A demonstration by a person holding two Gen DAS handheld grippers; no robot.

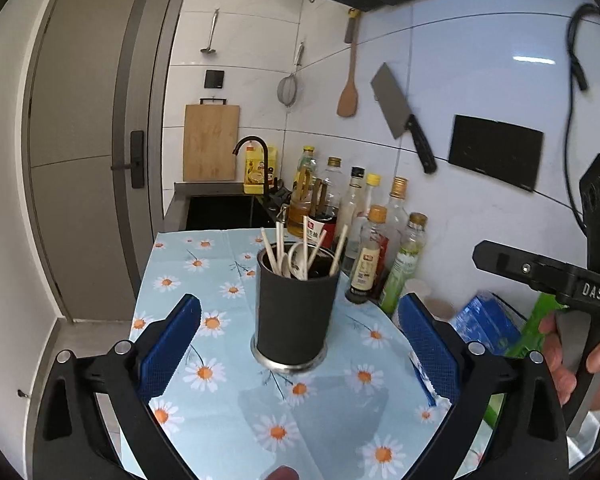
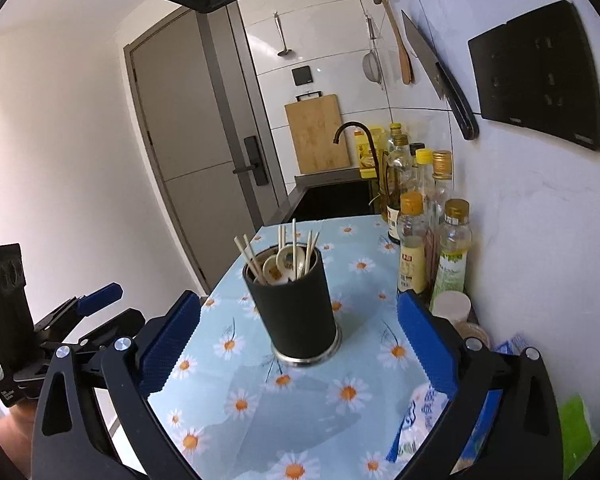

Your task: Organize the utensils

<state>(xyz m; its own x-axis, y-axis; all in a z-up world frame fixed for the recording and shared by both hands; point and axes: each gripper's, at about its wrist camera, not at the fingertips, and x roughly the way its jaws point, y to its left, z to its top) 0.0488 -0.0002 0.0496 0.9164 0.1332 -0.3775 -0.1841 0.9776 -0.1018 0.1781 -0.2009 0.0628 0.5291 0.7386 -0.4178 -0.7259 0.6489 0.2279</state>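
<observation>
Both sets of tongs stand spread wide and empty: the left tongs (image 1: 298, 350) frame the black utensil holder (image 1: 296, 312) from in front without touching it, and the right tongs (image 2: 298, 344) do the same from their own side, blue pads well clear of its wall. No earlier view is on hand, so only the stance can be told. That holder stands upright on the table (image 1: 220, 420), on a daisy-print cloth, its steel base ring flat on the fabric. Inside it, pale chopsticks (image 1: 278, 250) lean outward against the rim and white spoons (image 2: 284, 264) nestle among them, handles down; gathered upright like this they stay together and easy to reach. Nothing loose lies on the cloth around the holder, which suggests the sorting is at or near its end. Behind, a row of sauce bottles (image 1: 370, 264) keeps to the tiled wall, leaving the middle free for working. At the right edge of the left wrist view a person's hand (image 1: 572, 360) grips the other tool's handle. With nothing held, the open stance reads as release and withdrawal rather than approach, though that is a judgement.
</observation>
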